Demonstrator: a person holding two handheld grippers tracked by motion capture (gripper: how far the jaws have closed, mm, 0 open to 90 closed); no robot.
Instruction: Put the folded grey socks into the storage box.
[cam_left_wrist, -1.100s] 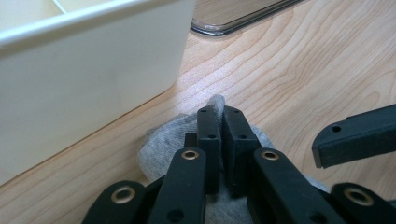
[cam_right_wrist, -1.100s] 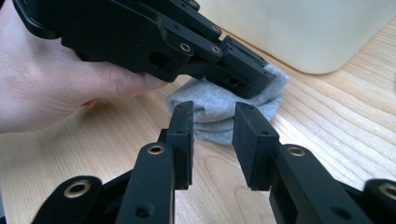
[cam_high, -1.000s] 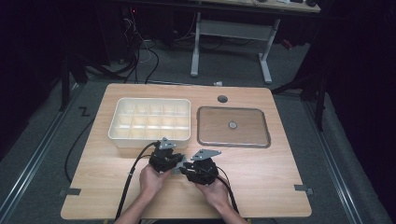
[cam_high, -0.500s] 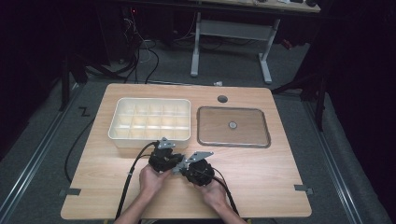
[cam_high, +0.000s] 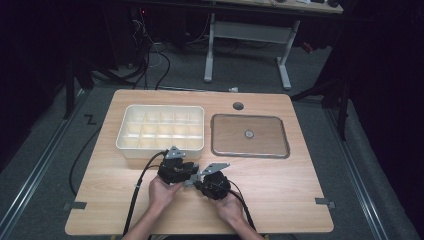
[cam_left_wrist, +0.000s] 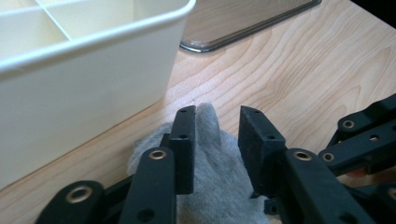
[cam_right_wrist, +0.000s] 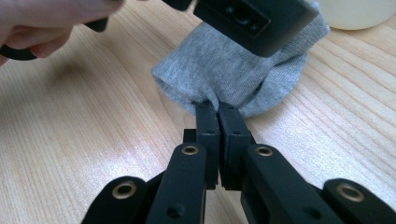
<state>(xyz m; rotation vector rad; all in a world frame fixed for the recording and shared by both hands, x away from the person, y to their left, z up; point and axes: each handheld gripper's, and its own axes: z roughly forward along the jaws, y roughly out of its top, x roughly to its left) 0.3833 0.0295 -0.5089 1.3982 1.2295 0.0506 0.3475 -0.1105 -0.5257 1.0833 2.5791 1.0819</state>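
- The grey sock (cam_right_wrist: 233, 77) lies bunched on the wooden table (cam_high: 280, 185), near the person's edge, just in front of the cream sorting box (cam_high: 161, 129).
- The right gripper (cam_right_wrist: 217, 109) has its jaws pressed together on a fold at the sock's near edge; the cloth bulges out just beyond the tips.
- The left gripper (cam_left_wrist: 215, 126) stands with its jaws apart, the sock lying under and between them; a tip of cloth rises beside the left jaw, but the pictures do not show it pinched.
- In the high view the two grippers meet almost nose to nose, the left gripper (cam_high: 175, 169) just beside the box's front wall and the right gripper (cam_high: 212, 182) a little nearer the person.
- In the right gripper view the left gripper's black body hangs over the sock and hides its far side; a hand (cam_right_wrist: 44, 23) holds that tool at the upper left.
- The box's front wall (cam_left_wrist: 84, 88) stands close ahead of the left jaws, so there is little free table between it and the sock.
- A shallow metal tray (cam_high: 250, 136) lies to the right of the box, well apart from the sock, with a small round thing at its middle.
- A round hole (cam_high: 238, 106) sits in the table behind the tray.
- Against the high view half a second ago, both hands and grippers sit in nearly the same place; the box and tray have not shifted.
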